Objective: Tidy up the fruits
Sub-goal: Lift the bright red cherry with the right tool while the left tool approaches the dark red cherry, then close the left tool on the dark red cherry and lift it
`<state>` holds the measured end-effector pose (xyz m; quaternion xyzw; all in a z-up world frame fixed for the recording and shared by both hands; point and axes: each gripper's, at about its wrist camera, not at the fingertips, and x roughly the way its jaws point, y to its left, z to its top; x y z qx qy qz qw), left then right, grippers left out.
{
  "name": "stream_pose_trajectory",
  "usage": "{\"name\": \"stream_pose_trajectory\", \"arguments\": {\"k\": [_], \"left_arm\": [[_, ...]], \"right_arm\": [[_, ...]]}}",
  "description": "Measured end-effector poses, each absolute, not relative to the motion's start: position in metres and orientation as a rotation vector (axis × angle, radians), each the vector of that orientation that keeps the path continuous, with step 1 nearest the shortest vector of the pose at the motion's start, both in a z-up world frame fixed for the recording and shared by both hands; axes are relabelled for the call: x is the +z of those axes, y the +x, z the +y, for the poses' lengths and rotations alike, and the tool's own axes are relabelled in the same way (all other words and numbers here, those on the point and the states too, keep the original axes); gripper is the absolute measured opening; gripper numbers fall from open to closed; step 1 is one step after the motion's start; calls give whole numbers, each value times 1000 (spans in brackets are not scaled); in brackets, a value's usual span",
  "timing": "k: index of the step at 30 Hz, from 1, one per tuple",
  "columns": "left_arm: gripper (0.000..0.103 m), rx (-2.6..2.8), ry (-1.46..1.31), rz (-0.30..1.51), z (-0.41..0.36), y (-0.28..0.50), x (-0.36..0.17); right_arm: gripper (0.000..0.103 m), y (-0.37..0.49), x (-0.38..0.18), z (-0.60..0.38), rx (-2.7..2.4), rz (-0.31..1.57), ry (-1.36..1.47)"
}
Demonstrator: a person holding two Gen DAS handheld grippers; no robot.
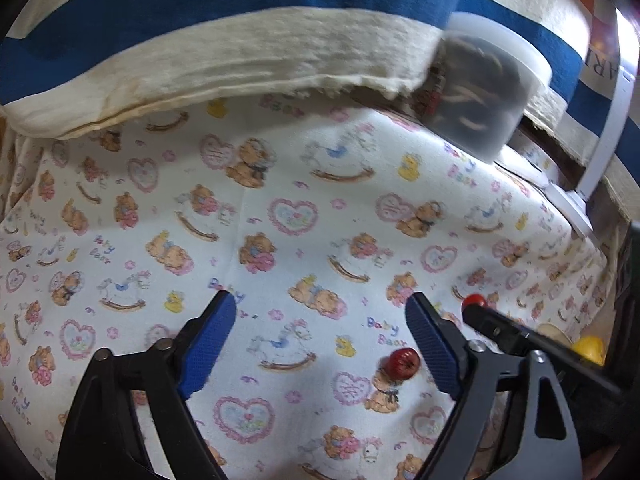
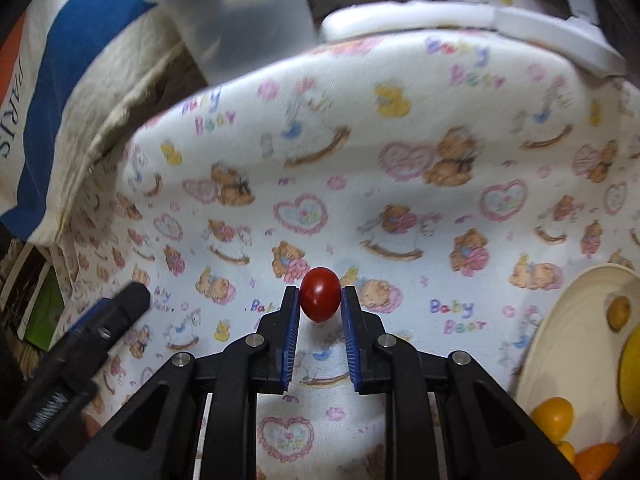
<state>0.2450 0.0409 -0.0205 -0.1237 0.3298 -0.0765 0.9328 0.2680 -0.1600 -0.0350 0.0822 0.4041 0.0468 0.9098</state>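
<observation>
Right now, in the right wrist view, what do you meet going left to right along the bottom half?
Left tool at the left edge → red cherry tomato pinched in the right tool → cream plate → small brown fruit on the plate.

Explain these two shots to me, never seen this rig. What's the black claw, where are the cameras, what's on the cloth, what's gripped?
No robot here: a person holds a hand-held gripper in each hand, each with a fisheye camera looking along its two fingers. The left wrist view shows the left hand-held gripper, open over a teddy-bear print cloth, with a small dark red fruit lying loose between its fingers. The right wrist view shows the right hand-held gripper shut on a red cherry tomato. A cream plate at right holds yellow and orange fruit. A lidded plastic tub sits at the far edge.
</observation>
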Motion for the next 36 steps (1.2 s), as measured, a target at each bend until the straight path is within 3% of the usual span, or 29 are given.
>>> {"name": "stream_pose_trajectory", "arguments": {"k": [5,11,25,28,36], "left_arm": [[58,-268,-209,732,17,249,-27],[50,-309,-115,752,-9,246,-31],[46,-323,-62,842,-37,254,-43],[35,-309,-47,858,-40,255,-46],[25,-315,-55,897,-44,255,-54]], "right_arm": [[22,255,-11,-169,74,778,149],[22,228,8,-178,47,758,43],[22,151,23,-225,85,714,-17],[22,142,25,-243,75,704,0],[22,124,33,-279,20,650,28]]}}
